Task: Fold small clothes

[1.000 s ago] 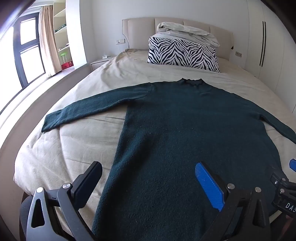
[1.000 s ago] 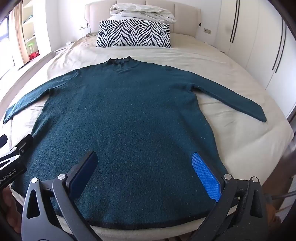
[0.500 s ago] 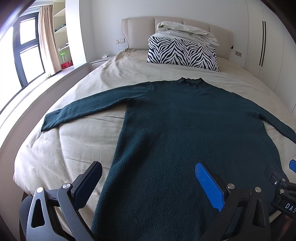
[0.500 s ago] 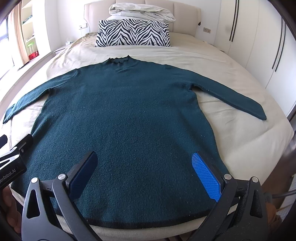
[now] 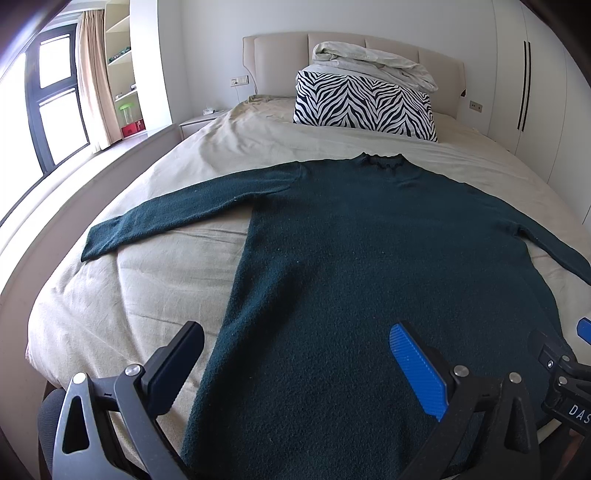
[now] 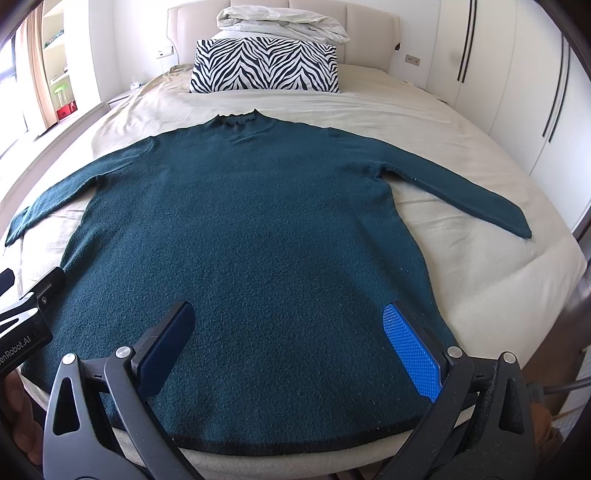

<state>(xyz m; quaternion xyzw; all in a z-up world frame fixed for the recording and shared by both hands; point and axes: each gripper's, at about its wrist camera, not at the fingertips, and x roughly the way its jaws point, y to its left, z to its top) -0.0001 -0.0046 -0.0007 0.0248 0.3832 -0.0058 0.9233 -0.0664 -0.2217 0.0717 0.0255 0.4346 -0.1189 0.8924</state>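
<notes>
Dark teal sweater (image 6: pixel 258 240) lies flat on the bed (image 6: pixel 498 288), front down or up I cannot tell, collar (image 6: pixel 236 120) toward 12 o'clock, black-edged hem (image 6: pixel 295 445) at 6 o'clock just at the mattress edge. Both sleeves spread out — one (image 5: pixel 184 218) toward 9 o'clock, the other (image 6: pixel 461 195) toward 3 o'clock, cuffs resting on the beige sheet.

My left gripper (image 5: pixel 295 354) hovers over the sweater's lower left side, fingers spread wide, nothing between them; the dark pad (image 5: pixel 173 365) sits over the sheet just beside the garment's edge, the blue pad (image 5: pixel 417 373) over the knit. Contact with the cloth: cannot tell.

My right gripper (image 6: pixel 288 343) is also spread wide and empty, both pads above the lower body of the sweater, near the hem.

At 12 o'clock — a zebra-print pillow (image 6: pixel 264 64) against the headboard (image 5: pixel 277 62), a rumpled pale duvet (image 6: pixel 284 20) piled on top of it. Wardrobe doors (image 6: pixel 517 74) along 3 o'clock.
</notes>
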